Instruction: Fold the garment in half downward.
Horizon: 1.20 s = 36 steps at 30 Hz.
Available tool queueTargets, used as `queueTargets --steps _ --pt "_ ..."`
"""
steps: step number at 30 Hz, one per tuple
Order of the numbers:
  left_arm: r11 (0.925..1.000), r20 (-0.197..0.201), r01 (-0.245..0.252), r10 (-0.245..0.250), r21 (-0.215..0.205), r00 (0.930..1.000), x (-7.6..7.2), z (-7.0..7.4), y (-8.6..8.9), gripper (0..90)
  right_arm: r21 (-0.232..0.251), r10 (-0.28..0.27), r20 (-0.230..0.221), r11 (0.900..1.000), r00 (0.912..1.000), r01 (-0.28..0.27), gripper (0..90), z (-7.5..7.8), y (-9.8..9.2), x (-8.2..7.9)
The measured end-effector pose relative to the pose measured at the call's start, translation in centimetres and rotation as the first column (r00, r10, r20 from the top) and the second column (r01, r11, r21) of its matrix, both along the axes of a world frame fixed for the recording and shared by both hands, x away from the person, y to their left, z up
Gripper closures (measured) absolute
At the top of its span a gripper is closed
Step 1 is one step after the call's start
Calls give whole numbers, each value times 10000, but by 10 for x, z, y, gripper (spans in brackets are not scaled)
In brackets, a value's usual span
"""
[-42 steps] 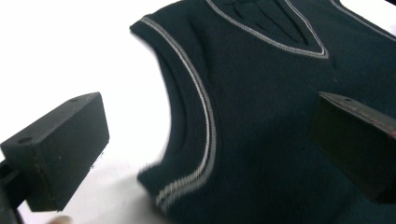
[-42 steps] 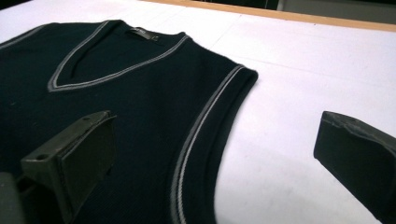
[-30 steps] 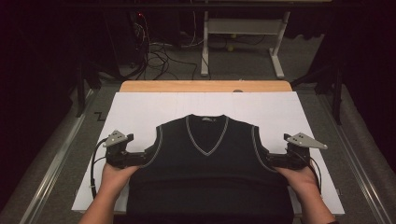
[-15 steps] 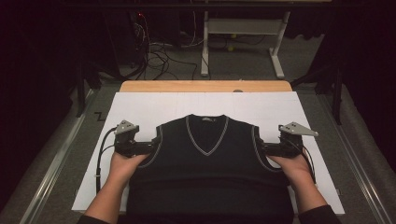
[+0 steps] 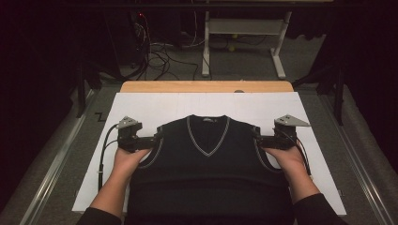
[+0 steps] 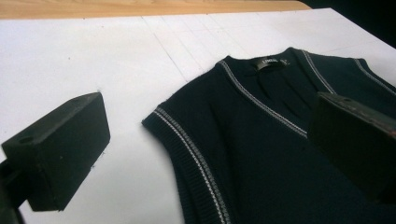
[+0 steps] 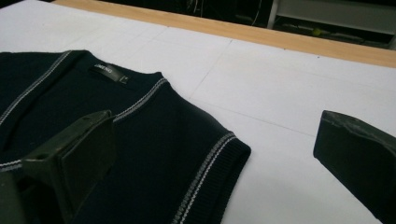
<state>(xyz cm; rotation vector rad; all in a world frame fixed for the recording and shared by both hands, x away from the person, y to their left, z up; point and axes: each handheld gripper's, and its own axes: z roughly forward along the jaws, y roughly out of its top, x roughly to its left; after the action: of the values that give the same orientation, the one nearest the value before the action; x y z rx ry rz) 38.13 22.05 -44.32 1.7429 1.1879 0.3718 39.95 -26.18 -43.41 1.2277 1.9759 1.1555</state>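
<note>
Knit: dark navy sleeveless vest [image 5: 206, 164], V-neck trimmed in a pale stripe, the same stripe along both armholes; a small label sits inside the back of the neck [image 6: 272, 63].
Position: lies flat, front up, on the white sheet [image 5: 155, 105], neck toward the far edge, hem hanging off the near edge toward the person.
Feel, judged: soft, limp, light; no stiffness to carry its own shape, so it should sag and fold wherever it is unsupported. The knit surface looks grippy rather than slick, and nothing about it is fragile, though it could stretch if dragged by one corner.
Hold points, judged: the ribbed armhole bands at the shoulder corners [image 6: 159, 122] [image 7: 233, 147] are thicker and doubled, the best bite; take both sides at once to keep it square.
Left gripper [image 5: 152, 139]: at the vest's left shoulder edge; jaws spread wide in the left gripper view, one over bare sheet, one over the knit, pinching nothing.
Right gripper [image 5: 260, 139]: mirrored at the right shoulder edge; jaws likewise spread, straddling the armhole band, nothing between them yet.
Hands [image 5: 127, 159]: low, just beside the garment's flanks.
Surround: wooden table edge [image 5: 206, 86] beyond the sheet; cables and a frame on the floor behind.
</note>
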Motion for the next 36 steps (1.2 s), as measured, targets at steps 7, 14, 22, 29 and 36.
queueTargets --steps 7,14,22,29,36 --pt "9995 -197 54 -48 326 9998 11 3 -6 0 -35 -122 -66 9999 9999 122 0 2 1 7" --pt "9981 -604 -129 165 608 9980 25 3 -14 0 -99 -238 -175 9997 9996 237 12 2 1 10" --pt "9921 -1817 -301 521 1216 9820 49 -10 -17 15 -134 -504 -825 9987 9953 495 38 -8 3 21" --pt "9884 -2943 -779 1136 1305 9489 60 -25 -16 103 -549 -626 -1717 9970 9832 539 181 -22 9 35" --pt "9792 -2911 -994 1485 1767 9451 63 -29 -19 261 -1154 -1102 -2208 9896 9691 862 326 -35 9 46"
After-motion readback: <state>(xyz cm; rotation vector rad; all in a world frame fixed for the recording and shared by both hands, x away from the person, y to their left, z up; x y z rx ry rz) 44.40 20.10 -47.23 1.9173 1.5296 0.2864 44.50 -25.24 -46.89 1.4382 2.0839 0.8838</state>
